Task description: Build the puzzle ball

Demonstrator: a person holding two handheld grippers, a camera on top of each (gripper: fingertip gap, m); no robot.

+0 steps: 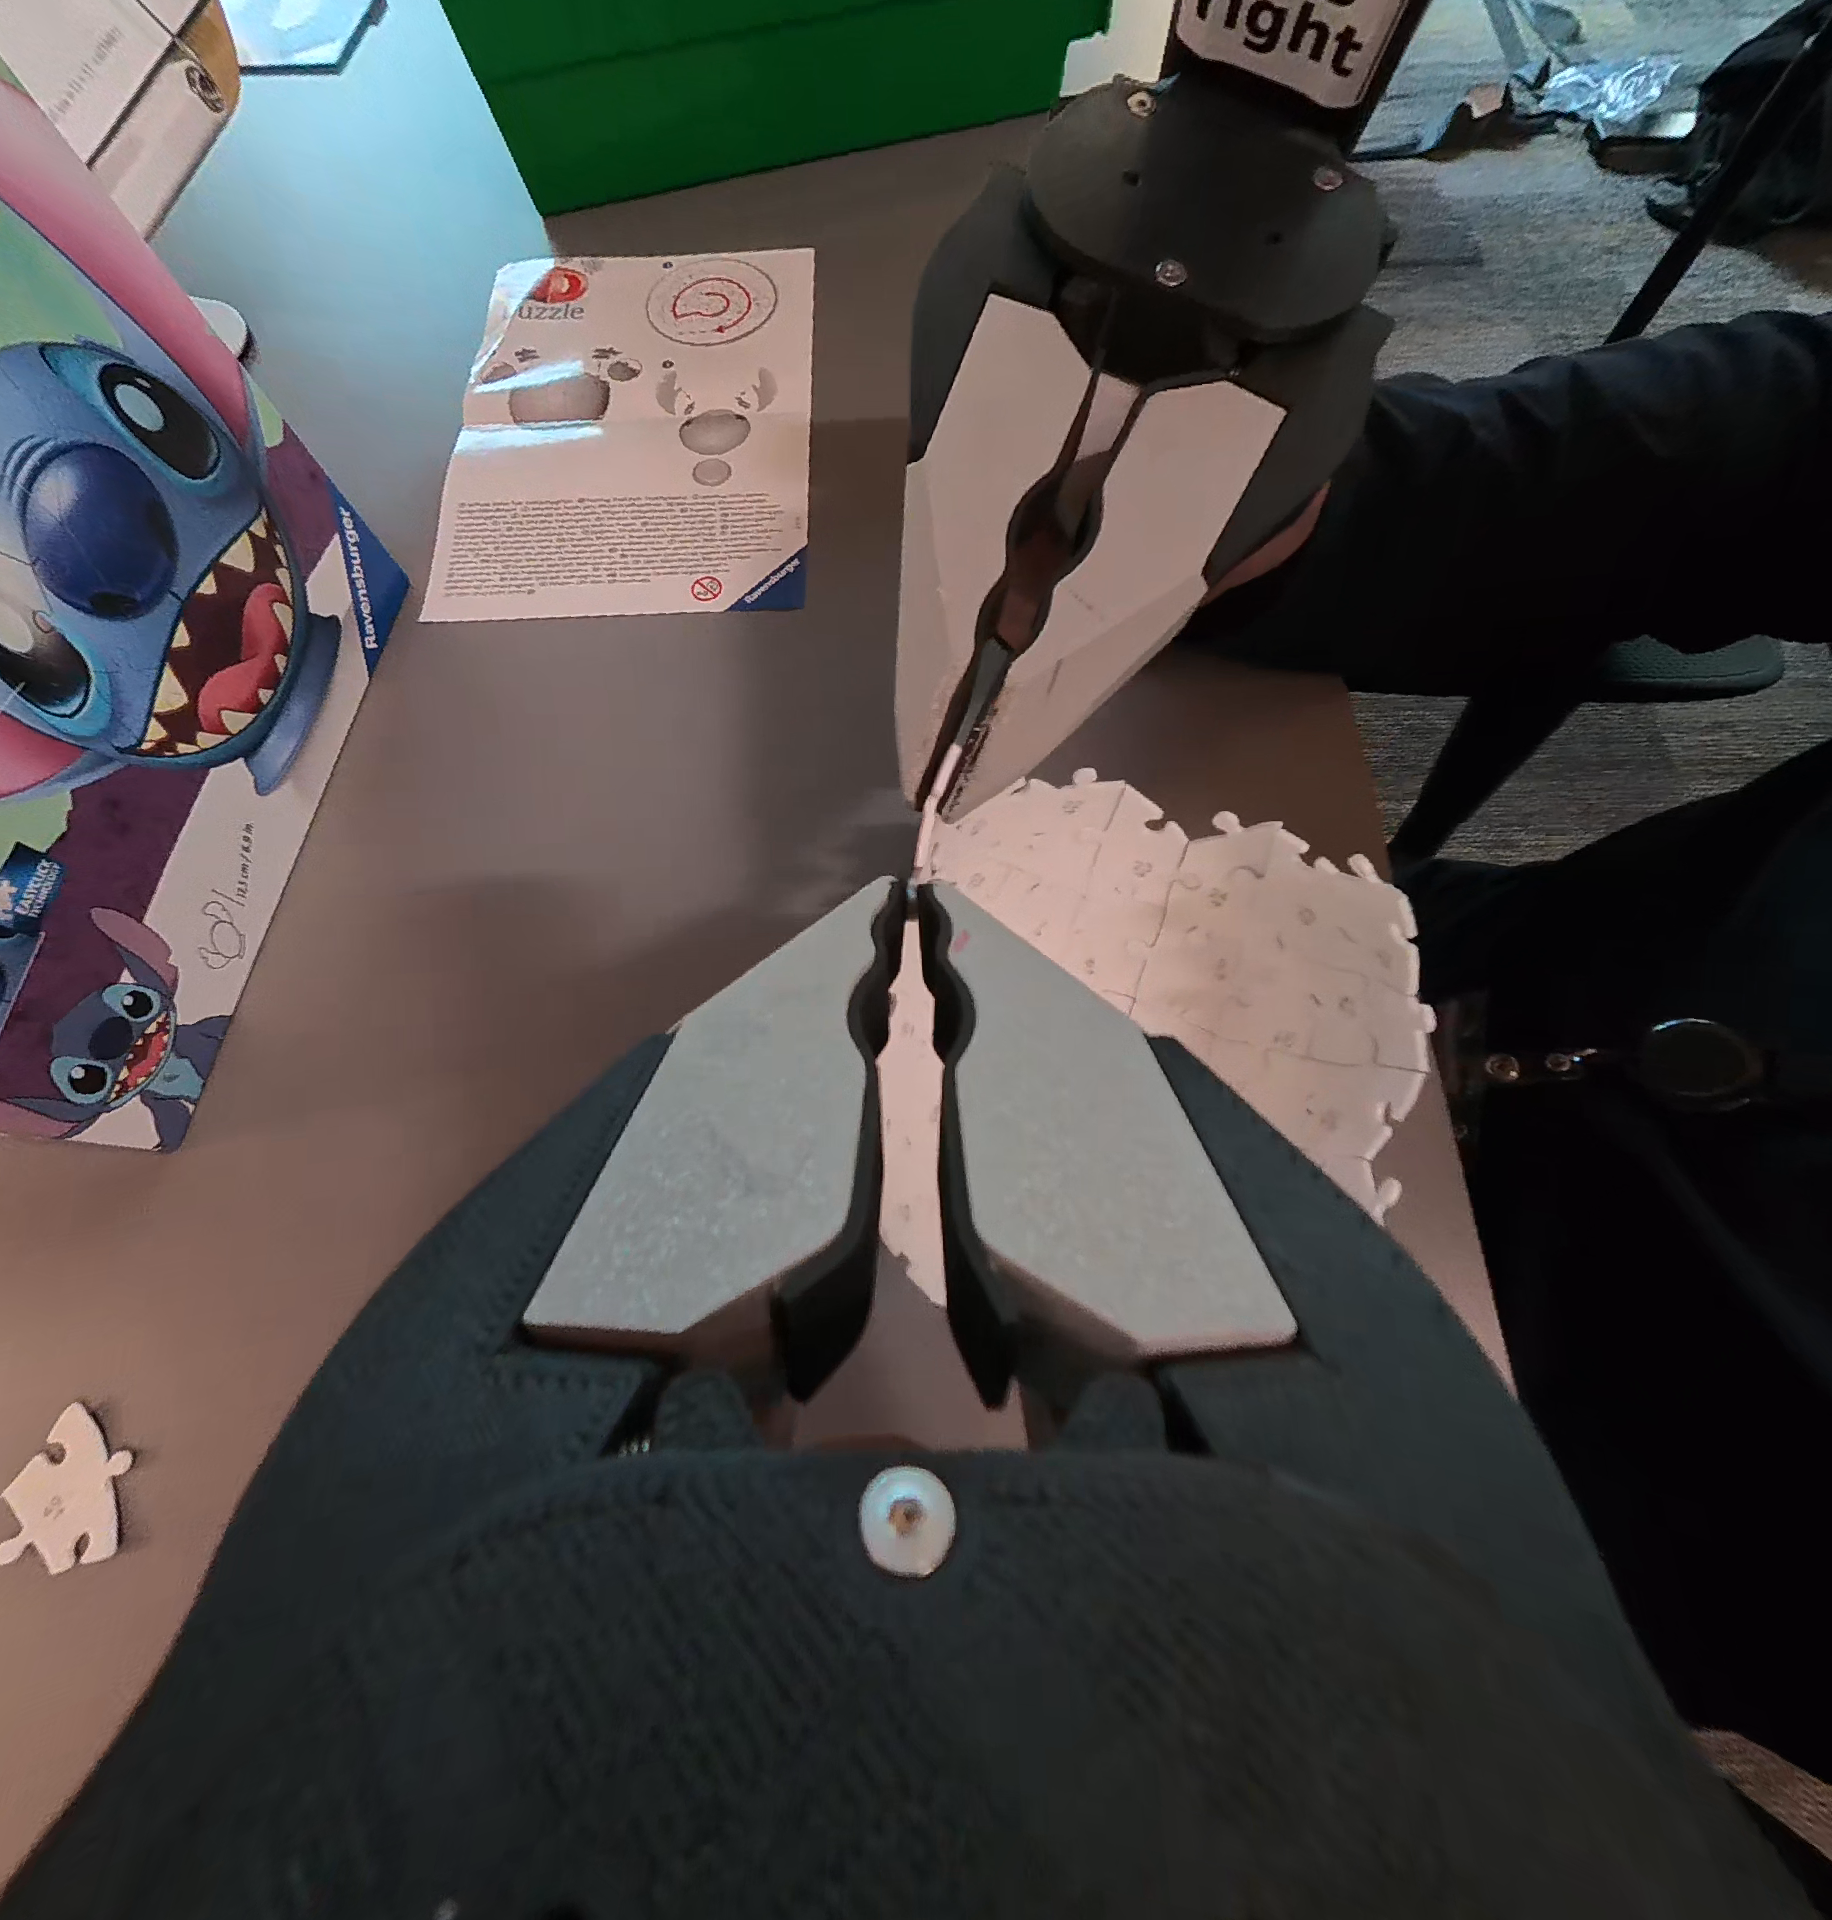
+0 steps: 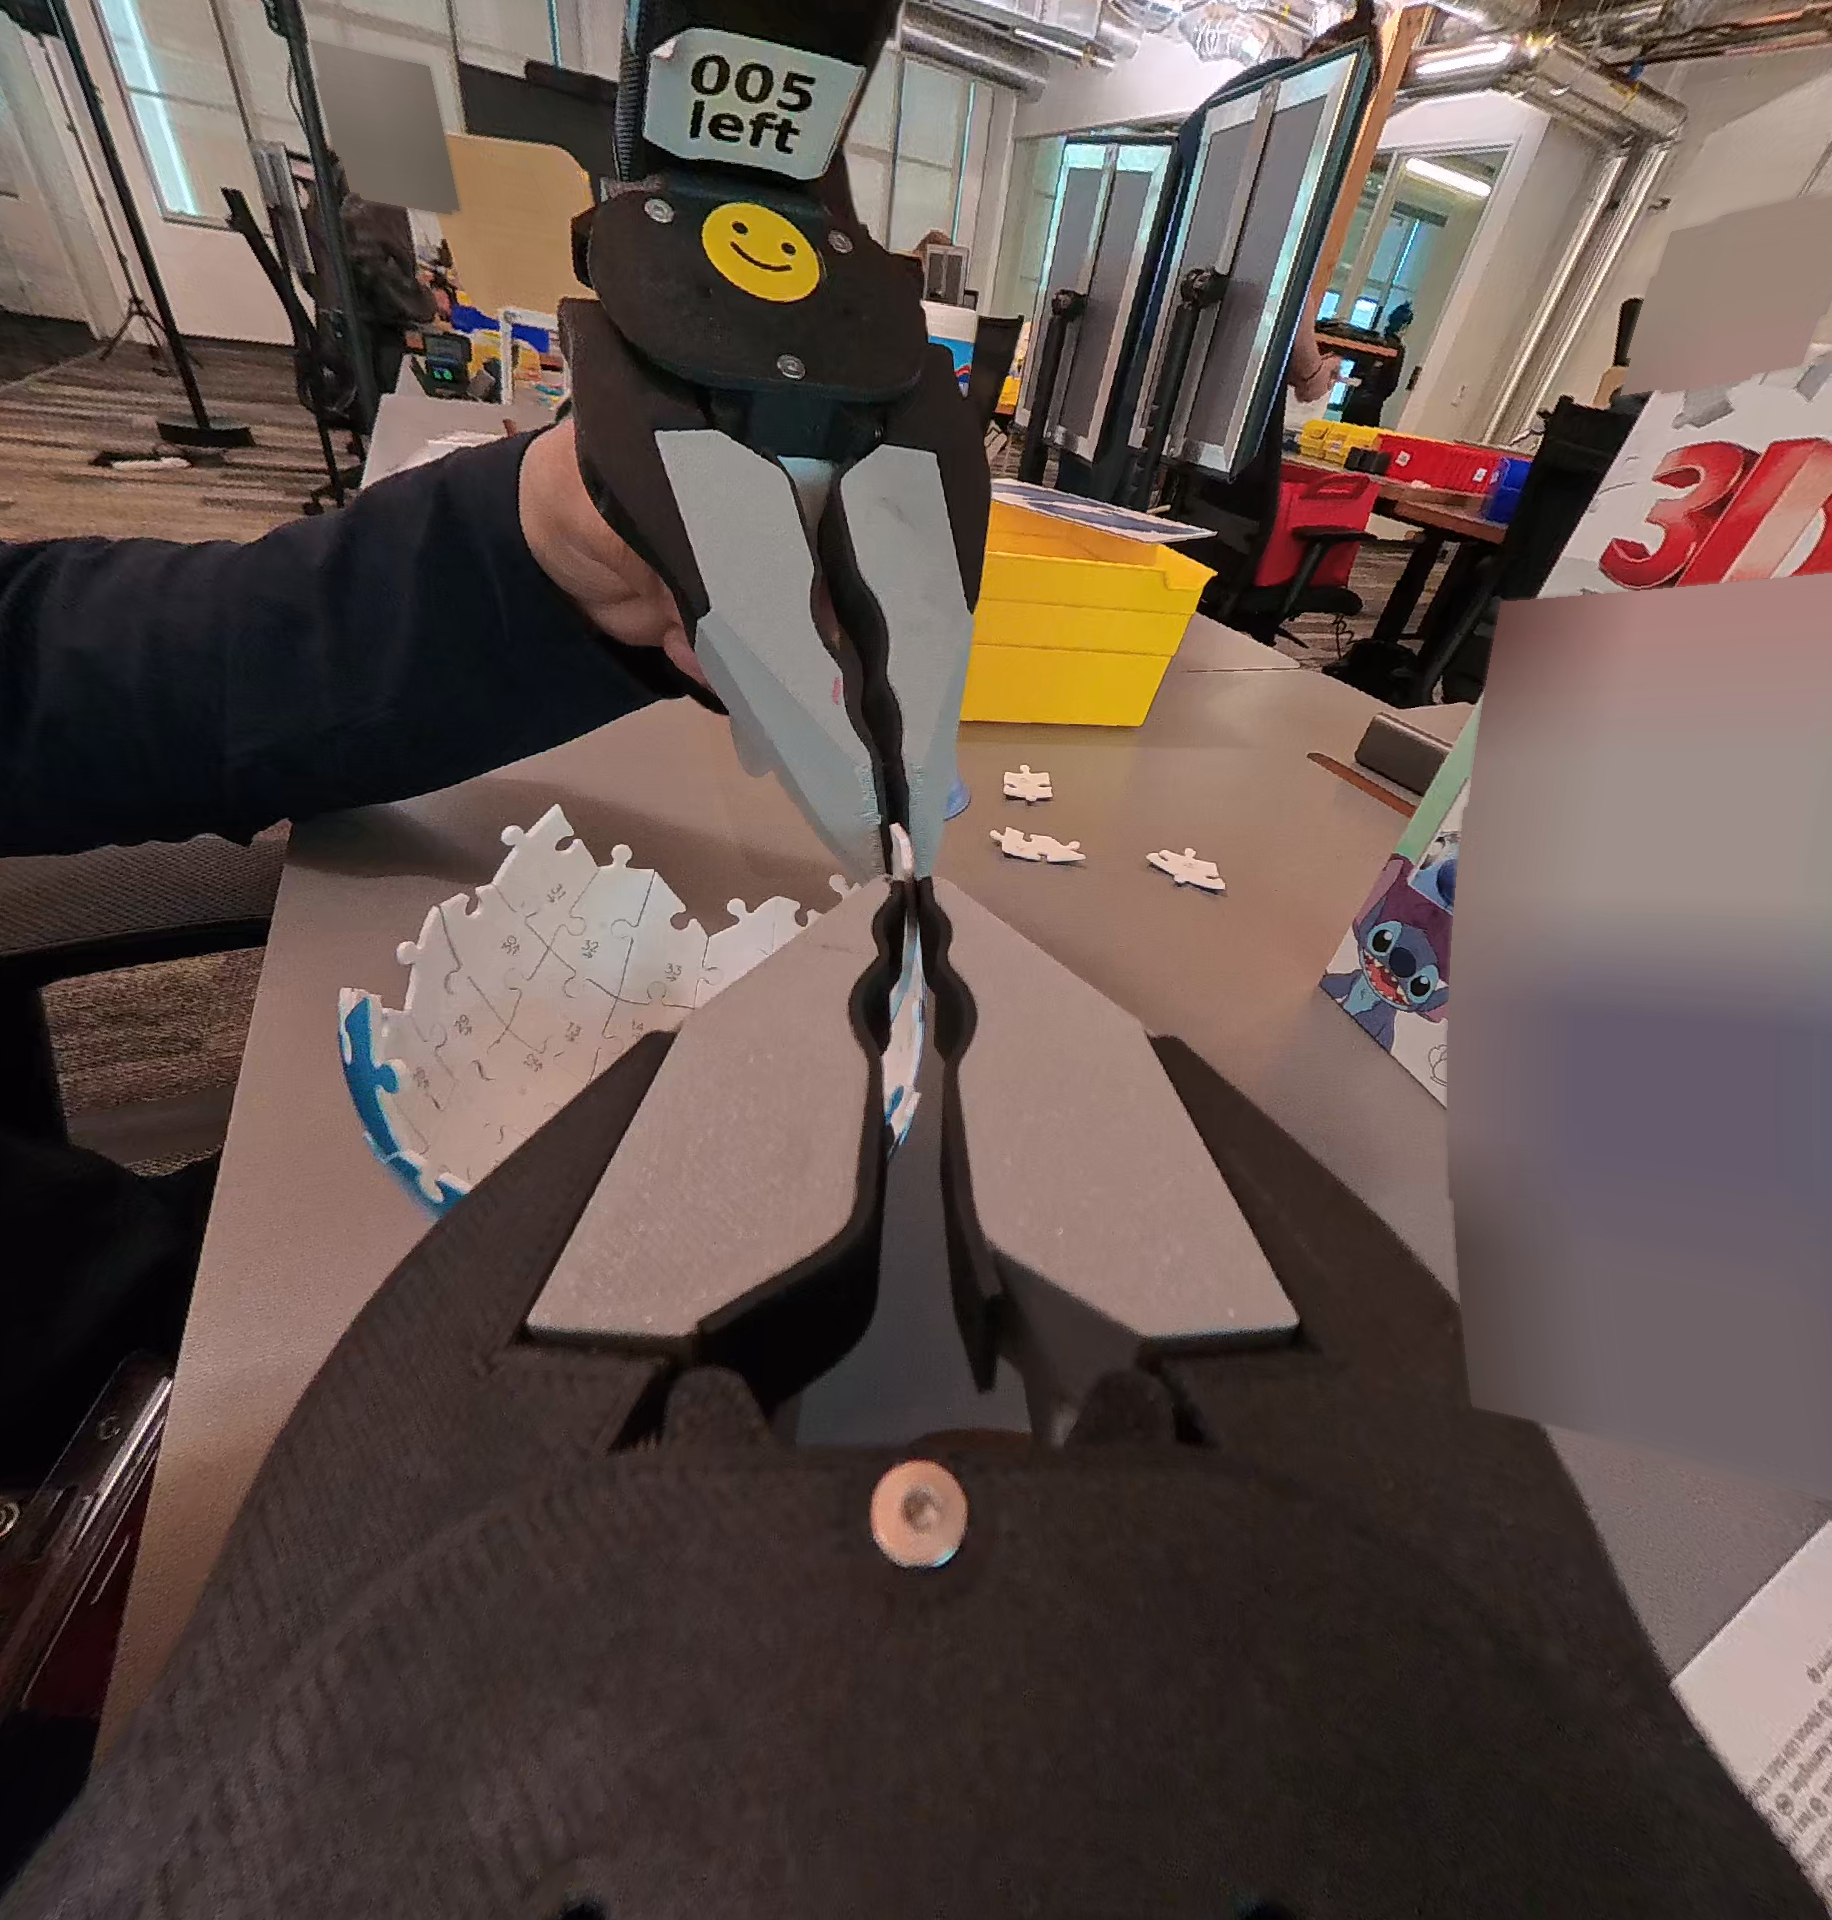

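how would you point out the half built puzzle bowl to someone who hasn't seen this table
Start at the grey table and find the edge nearest the person's dark sleeve. There stands a curved shell of joined puzzle pieces, open like a bowl, with both grippers closed at its rim. Unlike the flat single pieces farther out, it is white inside and blue outside.

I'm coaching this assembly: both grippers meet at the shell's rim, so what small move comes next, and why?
Probably press the piece down into the rim. The left gripper and right gripper are both shut at the half-built puzzle ball, tips nearly touching, and the small white piece stands proud of the edge, apparently not yet seated.
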